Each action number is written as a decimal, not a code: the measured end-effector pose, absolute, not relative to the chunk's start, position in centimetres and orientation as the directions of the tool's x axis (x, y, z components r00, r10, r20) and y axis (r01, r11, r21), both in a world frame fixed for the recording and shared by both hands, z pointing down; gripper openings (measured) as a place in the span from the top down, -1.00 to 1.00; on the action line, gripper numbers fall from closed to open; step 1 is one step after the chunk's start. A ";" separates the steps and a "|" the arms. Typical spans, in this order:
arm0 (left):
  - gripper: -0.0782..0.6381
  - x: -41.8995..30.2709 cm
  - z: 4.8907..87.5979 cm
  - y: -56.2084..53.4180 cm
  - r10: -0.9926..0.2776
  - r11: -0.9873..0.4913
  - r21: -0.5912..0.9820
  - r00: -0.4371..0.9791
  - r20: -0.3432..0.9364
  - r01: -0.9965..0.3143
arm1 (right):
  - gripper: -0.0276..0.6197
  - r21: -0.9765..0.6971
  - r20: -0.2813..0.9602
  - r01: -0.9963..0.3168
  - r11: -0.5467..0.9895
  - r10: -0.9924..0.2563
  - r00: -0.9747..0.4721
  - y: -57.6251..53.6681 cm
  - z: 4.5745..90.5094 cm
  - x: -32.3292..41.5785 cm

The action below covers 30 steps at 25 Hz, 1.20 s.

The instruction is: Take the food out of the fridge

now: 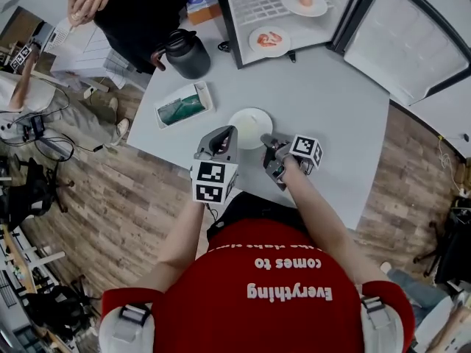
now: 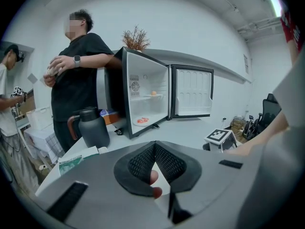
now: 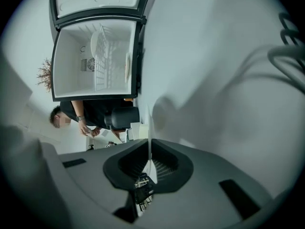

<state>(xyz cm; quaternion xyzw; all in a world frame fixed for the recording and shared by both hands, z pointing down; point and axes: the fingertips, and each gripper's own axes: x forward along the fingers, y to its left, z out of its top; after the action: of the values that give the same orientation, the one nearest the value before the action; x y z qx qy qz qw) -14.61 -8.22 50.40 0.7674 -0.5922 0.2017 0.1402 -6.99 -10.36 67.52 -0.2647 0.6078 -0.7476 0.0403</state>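
Food (image 1: 269, 39) waits at the far end of the scene, inside the open fridge (image 1: 324, 29), well apart from both grippers.

Nearest to the person, the left gripper (image 1: 227, 134) and the right gripper (image 1: 269, 145) hang low over the near part of the grey worktop (image 1: 331, 101). Between them lies a white plate (image 1: 249, 127). The left gripper is at 8 o'clock of this plate, just beside its rim. In the left gripper view its jaws meet at the tips and nothing shows between them. The right gripper is at 4 o'clock of the plate and is rolled on its side. Its jaws are nearly together on the thin white rim of the plate.

Farther on, at 10 o'clock of the white plate, a flat white tray (image 1: 184, 105) with green content lies on the worktop. Behind it, at 11 o'clock, stands a black jug (image 1: 188, 54) with a handle.

At 12 o'clock the fridge stands on the worktop, and its door (image 1: 401, 43) is swung wide toward 2 o'clock. On the fridge floor sits a plate with the red food. On the wire shelf (image 1: 261, 7) behind it sits a second plate (image 1: 304, 1) with one round orange piece.

A person in black (image 1: 125, 6) stands beyond the jug.
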 end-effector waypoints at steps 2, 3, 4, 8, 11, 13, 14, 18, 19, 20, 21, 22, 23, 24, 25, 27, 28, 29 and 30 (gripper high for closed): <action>0.76 -15.2 51.0 -7.8 -0.851 -0.242 -0.015 0.204 0.484 -0.970 | 0.83 -0.922 0.369 -0.285 -0.263 -0.370 -0.853 -10.2 68.2 -7.1; 0.76 -15.4 51.1 -7.6 -0.852 -0.235 -0.012 0.200 0.485 -0.972 | 0.83 -0.919 0.377 -0.296 -0.260 -0.363 -0.852 -10.2 68.4 -7.2; 0.76 -15.6 51.2 -7.3 -0.853 -0.229 -0.010 0.195 0.484 -0.973 | 0.83 -0.917 0.383 -0.306 -0.254 -0.356 -0.852 -10.1 68.5 -7.3; 0.76 -16.5 51.6 -6.8 -0.857 -0.203 -0.005 0.176 0.485 -0.979 | 0.84 -0.904 0.417 -0.349 -0.246 -0.336 -0.845 -9.8 69.1 -7.7; 0.76 -16.9 51.7 -6.9 -0.859 -0.189 -0.002 0.164 0.486 -0.982 | 0.84 -0.870 0.487 -0.423 -0.252 -0.307 -0.818 -9.6 70.2 -7.6; 0.76 -17.0 51.6 -7.1 -0.861 -0.184 -0.002 0.160 0.483 -0.983 | 0.83 -0.839 0.543 -0.489 -0.241 -0.288 -0.789 -9.7 70.7 -7.4; 0.76 -16.9 51.6 -7.2 -0.861 -0.183 -0.002 0.159 0.483 -0.983 | 0.83 -0.824 0.566 -0.516 -0.234 -0.280 -0.776 -9.8 70.9 -7.3; 0.76 -16.6 51.4 -7.5 -0.861 -0.182 -0.007 0.156 0.483 -0.983 | 0.81 -0.762 0.647 -0.614 -0.207 -0.231 -0.726 -9.9 71.6 -7.2; 0.76 -16.6 51.2 -7.6 -0.862 -0.184 -0.009 0.157 0.482 -0.983 | 0.80 -0.744 0.668 -0.639 -0.193 -0.217 -0.712 -10.0 71.6 -7.2; 0.76 -16.5 51.1 -7.6 -0.862 -0.187 -0.011 0.159 0.481 -0.982 | 0.79 -0.725 0.688 -0.666 -0.175 -0.202 -0.697 -10.0 71.7 -7.3; 0.76 -16.5 51.0 -7.7 -0.861 -0.190 -0.012 0.161 0.482 -0.982 | 0.78 -0.704 0.710 -0.694 -0.153 -0.185 -0.679 -10.0 71.7 -7.4; 0.76 -16.5 51.0 -7.8 -0.860 -0.193 -0.013 0.163 0.484 -0.981 | 0.77 -0.678 0.734 -0.725 -0.124 -0.167 -0.658 -10.0 71.7 -7.6; 0.76 -16.5 51.1 -7.9 -0.858 -0.196 -0.014 0.165 0.487 -0.980 | 0.75 -0.647 0.760 -0.758 -0.087 -0.150 -0.632 -10.0 71.6 -7.8; 0.76 -16.5 51.1 -8.0 -0.856 -0.201 -0.016 0.167 0.488 -0.980 | 0.72 -0.612 0.787 -0.790 -0.048 -0.136 -0.602 -9.9 71.6 -8.0; 0.76 -16.4 51.1 -8.1 -0.856 -0.205 -0.017 0.170 0.489 -0.979 | 0.69 -0.573 0.814 -0.820 -0.008 -0.126 -0.567 -9.9 71.5 -8.1; 0.76 -16.3 51.0 -8.1 -0.857 -0.211 -0.018 0.176 0.485 -0.977 | 0.58 -0.488 0.862 -0.870 0.069 -0.122 -0.493 -9.7 71.0 -8.2; 0.76 -16.3 50.9 -8.1 -0.857 -0.213 -0.017 0.179 0.483 -0.977 | 0.51 -0.441 0.882 -0.890 0.116 -0.129 -0.454 -9.6 70.8 -8.1; 0.76 -16.3 50.9 -8.2 -0.858 -0.215 -0.015 0.181 0.480 -0.977 | 0.49 -0.391 0.899 -0.905 0.169 -0.144 -0.415 -9.7 70.6 -7.9; 0.76 -16.3 50.8 -8.2 -0.859 -0.216 -0.014 0.183 0.478 -0.976 | 0.47 -0.338 0.911 -0.914 0.223 -0.165 -0.377 -9.9 70.5 -7.7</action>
<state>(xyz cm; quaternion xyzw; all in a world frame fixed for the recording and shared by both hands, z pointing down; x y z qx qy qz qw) -16.27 -8.23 50.81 0.7546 -0.6082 0.1963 0.1491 -7.69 -9.89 70.50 -0.3983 0.6774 -0.4793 -0.3909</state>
